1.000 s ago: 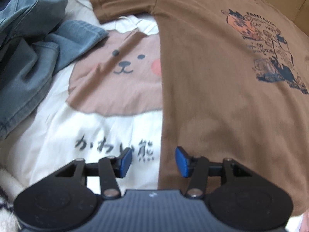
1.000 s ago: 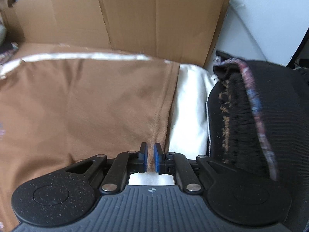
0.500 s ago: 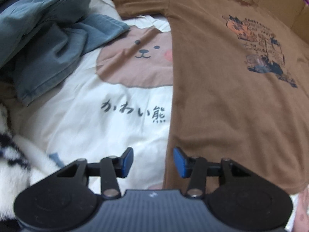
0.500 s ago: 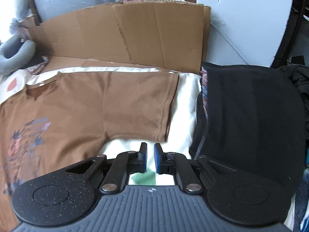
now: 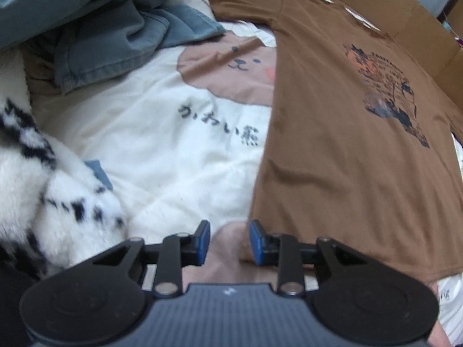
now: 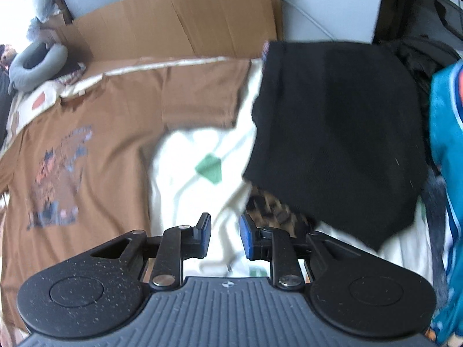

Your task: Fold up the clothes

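both grippers (image 5: pixel 227 241) (image 6: pixel 224 238) lifted off the flat brown t-shirt (image 5: pixel 332 144), jaws parted, empty.

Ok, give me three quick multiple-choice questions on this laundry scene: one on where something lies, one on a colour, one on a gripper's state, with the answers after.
1. What lies beside the brown T-shirt, toward the left of the left wrist view?
A. the blue denim garment
B. a red towel
C. a green jacket

2. What colour is the garment draped right of the T-shirt in the right wrist view?
A. yellow
B. black
C. pink

3. How is the left gripper?
A. shut on the T-shirt
B. shut on the denim
C. open, holding nothing

Answers: 1 A, the denim is heaped at that view's upper left. 2 B, it reads solid black. 3 C, a gap shows between its blue pads, no cloth clamped.
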